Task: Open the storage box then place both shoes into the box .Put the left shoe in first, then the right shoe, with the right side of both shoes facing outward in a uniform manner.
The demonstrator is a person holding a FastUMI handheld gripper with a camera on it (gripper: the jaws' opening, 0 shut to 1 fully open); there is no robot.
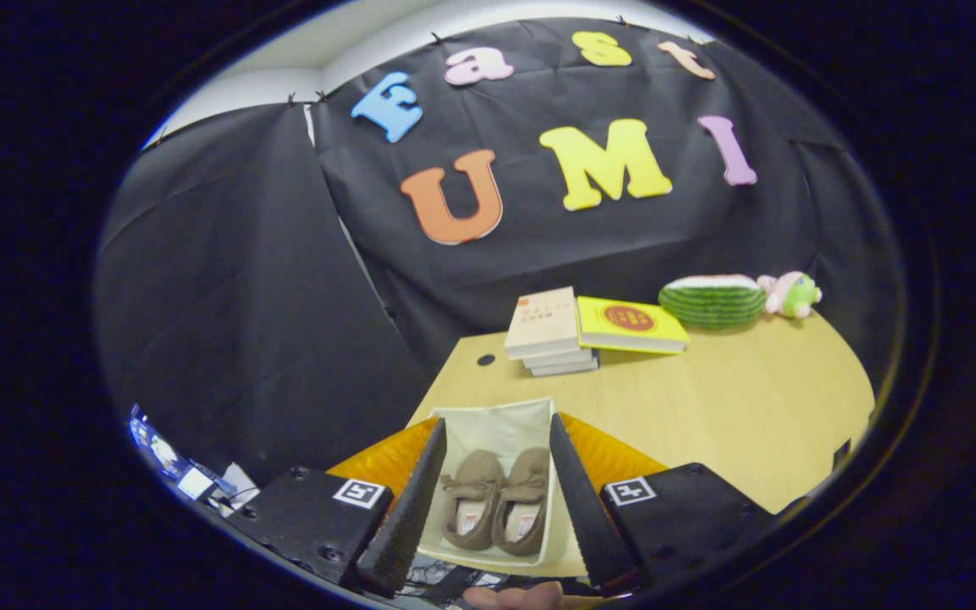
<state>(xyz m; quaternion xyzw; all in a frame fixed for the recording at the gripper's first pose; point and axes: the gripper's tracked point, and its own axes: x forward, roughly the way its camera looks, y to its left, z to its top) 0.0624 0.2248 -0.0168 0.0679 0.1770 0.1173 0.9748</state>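
Fingers spread wide, gripper (496, 500) holding nothing. Between them sits storage box (530, 415), open, both shoes (496, 508) inside, side by side, toes pointing away. Risk: dropping lower catches box wall, tips it. Beyond: table (708, 407), books (547, 335).

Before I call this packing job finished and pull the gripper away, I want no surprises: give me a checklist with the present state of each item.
1. Storage box open: ok.
2. Both shoes inside the box, left shoe and right shoe side by side: ok.
3. Toes pointing the same way, toward the books: ok.
4. Right sides facing outward as asked: cannot tell.
5. Gripper open, fingers spread over the box, holding nothing: ok.
6. Box resting fully on the table: cannot tell, near edge hidden.
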